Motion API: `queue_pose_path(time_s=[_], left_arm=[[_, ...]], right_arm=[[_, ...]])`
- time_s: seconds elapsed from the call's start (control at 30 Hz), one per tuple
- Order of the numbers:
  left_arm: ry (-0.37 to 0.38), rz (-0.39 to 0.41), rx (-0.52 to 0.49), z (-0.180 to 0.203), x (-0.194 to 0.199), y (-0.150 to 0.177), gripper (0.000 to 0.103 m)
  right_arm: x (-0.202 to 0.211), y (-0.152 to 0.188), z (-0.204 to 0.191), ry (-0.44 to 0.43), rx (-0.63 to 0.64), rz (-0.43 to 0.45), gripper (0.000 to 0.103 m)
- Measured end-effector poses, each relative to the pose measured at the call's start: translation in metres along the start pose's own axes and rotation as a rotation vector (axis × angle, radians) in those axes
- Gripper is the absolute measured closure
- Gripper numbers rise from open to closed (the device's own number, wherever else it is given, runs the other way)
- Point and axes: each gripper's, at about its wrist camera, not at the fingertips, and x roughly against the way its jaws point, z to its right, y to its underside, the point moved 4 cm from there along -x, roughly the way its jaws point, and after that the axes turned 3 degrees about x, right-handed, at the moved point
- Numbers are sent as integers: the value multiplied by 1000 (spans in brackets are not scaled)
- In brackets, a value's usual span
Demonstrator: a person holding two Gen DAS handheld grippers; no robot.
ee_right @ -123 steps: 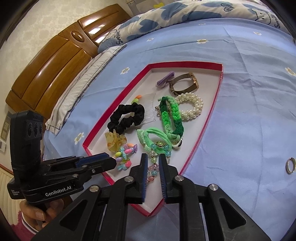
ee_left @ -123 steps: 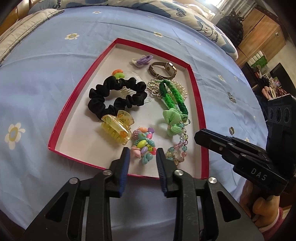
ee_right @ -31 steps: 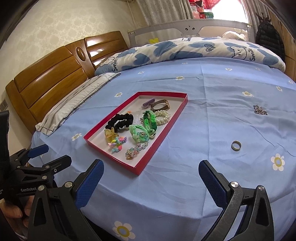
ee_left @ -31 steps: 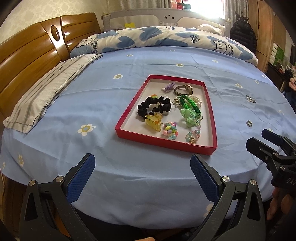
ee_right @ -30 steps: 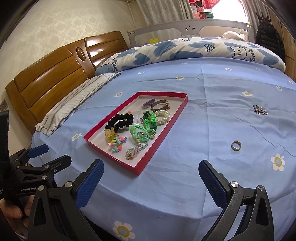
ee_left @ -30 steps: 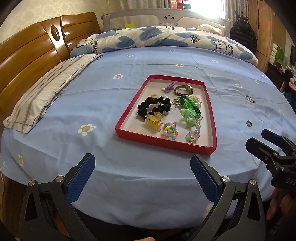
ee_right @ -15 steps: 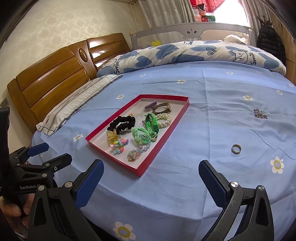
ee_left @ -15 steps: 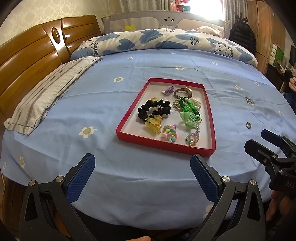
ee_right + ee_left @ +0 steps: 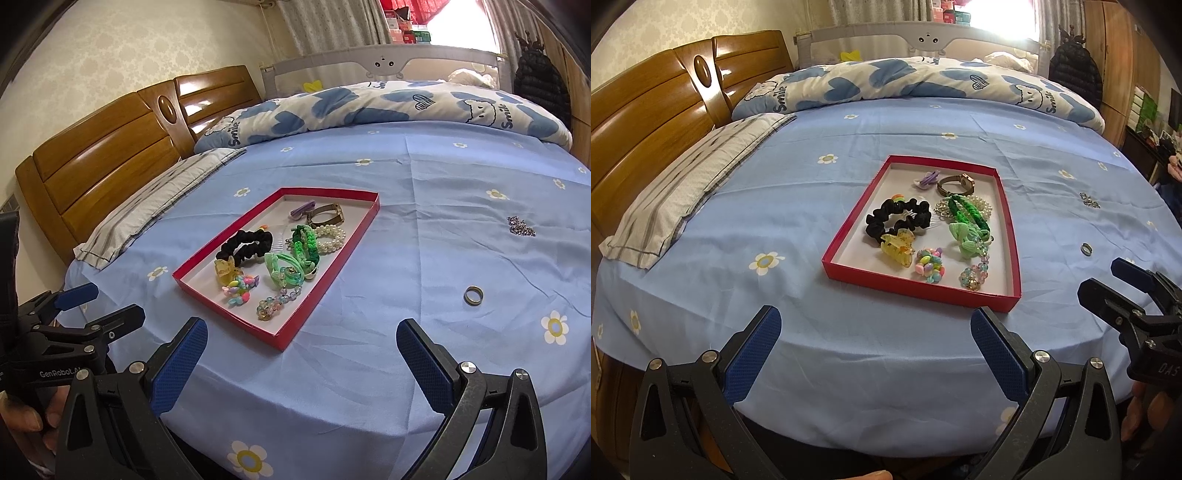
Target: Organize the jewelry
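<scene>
The bed [image 9: 798, 229], covered by a blue flowered sheet, carries a red tray [image 9: 846, 236] near its front edge. A duvet [image 9: 916, 85] lies beyond the tray; a striped pillow [image 9: 690, 184] lies to the tray's left, against the wooden headboard [image 9: 646, 122].

Inside the tray: a black scrunchie [image 9: 897, 219] at centre left, a yellow claw clip [image 9: 897, 247] touching its near side, a green braided band [image 9: 969, 212] to the right over a pearl bracelet [image 9: 330, 234], a watch [image 9: 956, 184] and a purple clip [image 9: 929, 179] at the far end, a pastel bead bracelet [image 9: 929, 265] and a clear bead bracelet [image 9: 975, 275] at the near end.

On the sheet, right of the tray and well apart from it, lie a ring [image 9: 473, 295] and, farther off, a small sparkly piece [image 9: 520, 226].

Left tongs [image 9: 875, 347]: released, spread wide, empty, hovering in front of the tray. Right tongs [image 9: 301, 354]: released, spread wide, empty, in front of the tray's near right corner.
</scene>
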Motion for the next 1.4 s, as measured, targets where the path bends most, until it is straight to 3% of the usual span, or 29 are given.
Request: queue_pose_path(time_s=[1.4], left_arm=[[-2, 9, -10, 2, 2, 0, 0]], right_arm=[[3, -4, -8, -17, 4, 10, 0]])
